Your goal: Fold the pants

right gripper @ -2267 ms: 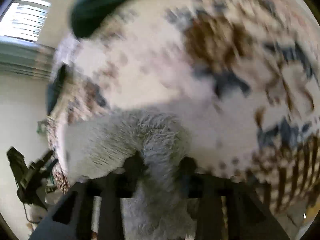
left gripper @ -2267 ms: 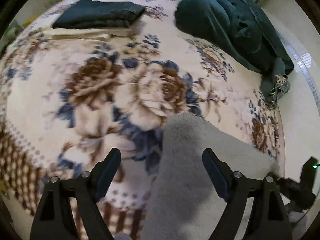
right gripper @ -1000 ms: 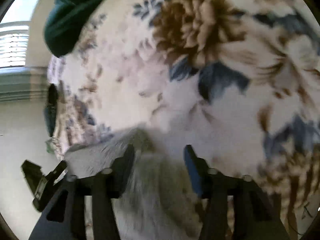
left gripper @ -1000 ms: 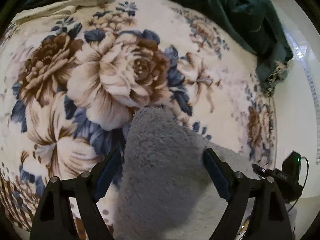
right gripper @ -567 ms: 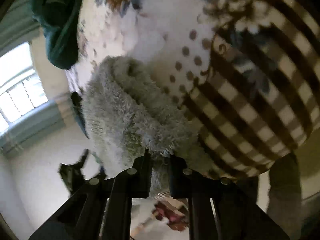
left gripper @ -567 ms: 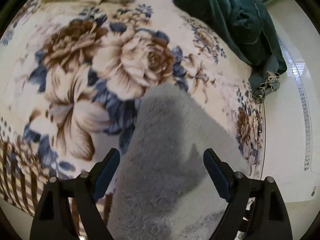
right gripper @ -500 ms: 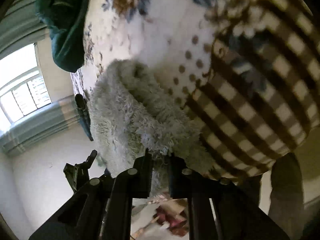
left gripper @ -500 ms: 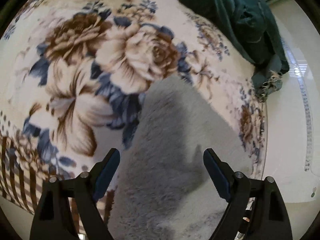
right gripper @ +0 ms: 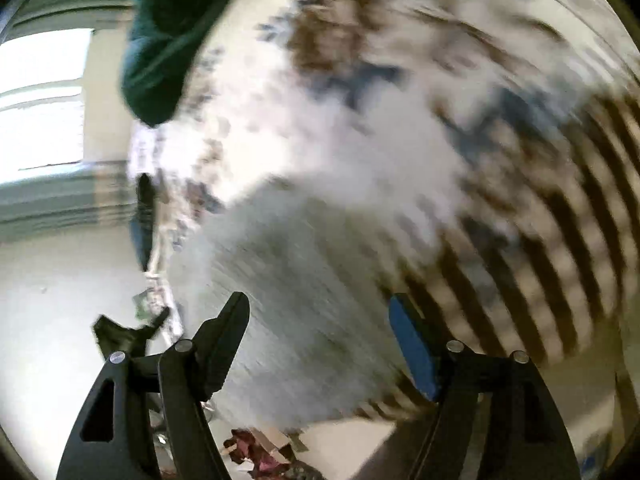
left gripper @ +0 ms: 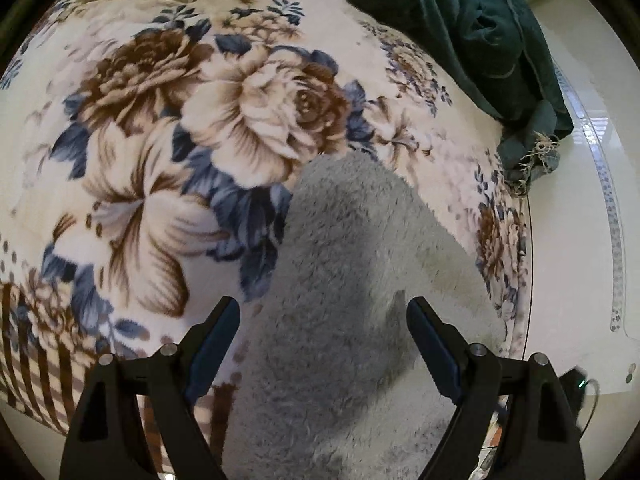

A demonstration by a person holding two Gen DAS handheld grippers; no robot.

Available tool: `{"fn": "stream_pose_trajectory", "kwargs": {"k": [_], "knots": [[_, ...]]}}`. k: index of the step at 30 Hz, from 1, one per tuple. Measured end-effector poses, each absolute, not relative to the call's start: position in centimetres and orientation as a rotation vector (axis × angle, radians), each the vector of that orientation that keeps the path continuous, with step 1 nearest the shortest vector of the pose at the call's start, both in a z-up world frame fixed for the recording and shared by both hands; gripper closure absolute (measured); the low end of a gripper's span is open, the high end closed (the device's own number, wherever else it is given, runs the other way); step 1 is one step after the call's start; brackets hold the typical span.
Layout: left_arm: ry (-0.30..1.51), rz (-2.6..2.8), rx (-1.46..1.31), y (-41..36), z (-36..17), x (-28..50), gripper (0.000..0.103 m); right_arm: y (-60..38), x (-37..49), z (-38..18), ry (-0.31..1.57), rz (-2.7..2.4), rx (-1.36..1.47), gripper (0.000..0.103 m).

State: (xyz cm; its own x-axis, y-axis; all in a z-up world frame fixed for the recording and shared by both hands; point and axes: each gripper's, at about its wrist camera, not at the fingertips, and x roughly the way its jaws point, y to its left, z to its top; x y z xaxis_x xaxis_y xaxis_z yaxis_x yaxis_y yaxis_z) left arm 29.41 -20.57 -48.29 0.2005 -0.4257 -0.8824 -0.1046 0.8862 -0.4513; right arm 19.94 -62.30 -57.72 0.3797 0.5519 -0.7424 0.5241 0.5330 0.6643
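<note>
The grey fleece pants [left gripper: 340, 300] lie as a long, thick, shaggy strip on the near right part of the bed, their near end hanging over the bed's edge and their far end rounded against the flower-printed blanket [left gripper: 168, 152]. The left gripper [left gripper: 322, 340] hovers over them with its jaws wide apart and nothing pinched. The right gripper [right gripper: 318, 332] has just been opening its jaws; they stand apart above the pile, the fleece below them and not clamped, though blur hides fine detail. To fold well, I would judge that each claw should bite a full thickness of the plush near one end, lift evenly and lay it square over the other, since such soft, springy fabric tends to slump. A dark green garment [left gripper: 472, 28] is heaped at the far right.
</note>
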Motion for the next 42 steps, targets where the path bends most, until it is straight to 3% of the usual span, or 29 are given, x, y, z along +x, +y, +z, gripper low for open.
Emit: {"fn": "stream_pose_trajectory", "kwargs": {"k": [4,7,11,13,16,18,20,25,34,36,37,38,40,42], "knots": [[1.365,-0.244,-0.458,-21.1,-49.0,30.4,0.018,-61.3,26.4,-59.7,1.277,0.13,1.032,0.042],[1.382,-0.25,-0.447,-21.5,-49.9,31.2,0.018,-60.0,30.4,-63.3,1.393,0.084,0.907,0.043],[1.397,-0.268,-0.435,-21.8,-50.7,31.6,0.018,-60.7,31.2,-65.2,1.411,0.046,0.894,0.043],[1.402,-0.273,-0.437,-21.7,-50.7,31.5,0.018,-61.8,30.3,-64.5,1.391,0.049,0.947,0.037],[1.381,-0.305,-0.489,-21.1,-49.7,30.7,0.018,-63.3,27.6,-62.8,1.342,0.14,1.034,0.0],[1.338,-0.368,-0.57,-20.4,-49.0,29.7,0.017,-63.6,25.3,-62.5,1.319,0.218,1.045,0.0],[1.312,-0.42,-0.632,-20.0,-49.1,28.8,0.0,-62.9,23.5,-64.1,1.381,0.3,1.072,0.0],[1.373,-0.46,-0.63,-20.6,-51.9,27.6,0.0,-59.7,23.1,-69.3,1.477,0.441,1.167,0.0],[1.477,-0.439,-0.733,-19.0,-56.0,27.1,0.001,-57.8,25.6,-69.7,1.406,0.545,1.238,0.0],[1.452,-0.466,-0.719,-19.3,-55.2,27.1,0.011,-56.8,25.9,-69.6,1.438,0.528,1.16,0.009],[1.439,-0.483,-0.717,-19.4,-54.8,27.0,0.032,-56.6,26.0,-69.5,1.436,0.515,1.137,0.022],[1.428,-0.488,-0.712,-19.5,-54.3,26.9,0.042,-56.5,26.0,-69.6,1.432,0.505,1.135,0.031],[1.402,-0.502,-0.708,-19.7,-53.3,26.9,0.054,-56.6,25.9,-69.4,1.413,0.483,1.141,0.043],[1.387,-0.514,-0.708,-19.7,-52.3,26.9,0.059,-56.5,25.8,-68.6,1.39,0.469,1.139,0.049]]}}
